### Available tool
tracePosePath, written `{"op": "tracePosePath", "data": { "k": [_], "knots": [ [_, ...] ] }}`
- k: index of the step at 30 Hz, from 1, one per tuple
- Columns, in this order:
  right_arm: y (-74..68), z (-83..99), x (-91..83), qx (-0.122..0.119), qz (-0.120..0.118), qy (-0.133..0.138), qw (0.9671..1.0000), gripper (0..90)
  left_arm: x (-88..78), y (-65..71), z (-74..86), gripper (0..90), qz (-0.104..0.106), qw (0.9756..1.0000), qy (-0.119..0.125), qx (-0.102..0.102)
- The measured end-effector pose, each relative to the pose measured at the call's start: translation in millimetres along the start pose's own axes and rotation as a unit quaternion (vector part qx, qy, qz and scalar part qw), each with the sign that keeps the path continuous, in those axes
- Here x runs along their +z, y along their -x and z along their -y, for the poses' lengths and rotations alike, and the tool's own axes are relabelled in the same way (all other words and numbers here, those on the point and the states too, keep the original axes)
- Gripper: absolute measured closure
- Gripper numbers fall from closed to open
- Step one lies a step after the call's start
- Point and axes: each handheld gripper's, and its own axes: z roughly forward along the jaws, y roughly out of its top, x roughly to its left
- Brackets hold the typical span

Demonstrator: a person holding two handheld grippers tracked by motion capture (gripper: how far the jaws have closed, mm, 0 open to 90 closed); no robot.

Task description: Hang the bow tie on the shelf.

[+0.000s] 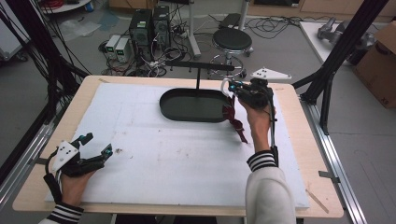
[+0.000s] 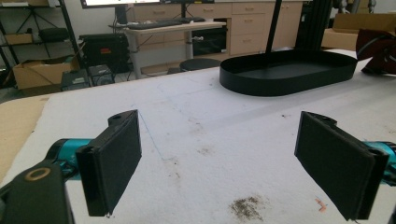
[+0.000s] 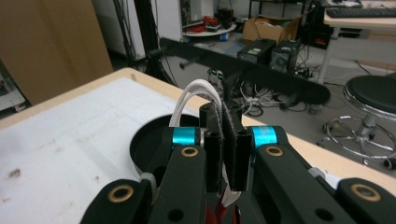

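Note:
My right gripper (image 1: 235, 88) is shut on the white cord loop (image 1: 226, 86) of a dark red cloth item (image 1: 233, 117), which hangs below it over the right end of the black oval tray (image 1: 173, 111). In the right gripper view the pads (image 3: 232, 140) pinch the white cord (image 3: 194, 94), and a bit of red (image 3: 215, 213) shows beneath. A black hanging bar (image 1: 201, 66) on a thin post stands behind the tray, level with the raised gripper. My left gripper (image 1: 97, 145) rests at the table's near left, open, with nothing between its pads (image 2: 114, 161).
A white mat (image 1: 154, 149) covers the wooden table (image 1: 299, 140), with dirt specks (image 2: 245, 207) near the left gripper. Beyond the far edge are a stool (image 1: 232, 41), computer boxes (image 1: 149, 25) and floor cables. A black frame post (image 1: 343, 44) rises at the right.

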Motion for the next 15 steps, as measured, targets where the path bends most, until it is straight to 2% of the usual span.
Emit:
{"op": "tracePosePath", "data": {
  "k": [1,7,15],
  "knots": [
    [-2.6,-7.9,3.3,-0.001,0.000,0.004,1.0000,87.5,-0.1,-0.1,-0.1,15.0,0.001,1.0000,-0.001,0.001],
    [-8.9,-29.5,12.4,-0.009,0.001,0.013,0.9999,87.5,0.1,-0.1,0.0,15.1,0.001,1.0000,0.000,-0.002],
    [-14.7,-40.5,27.6,-0.014,-0.007,0.017,0.9997,87.5,0.3,0.0,0.0,15.1,0.001,1.0000,0.000,-0.003]
  ]
}}
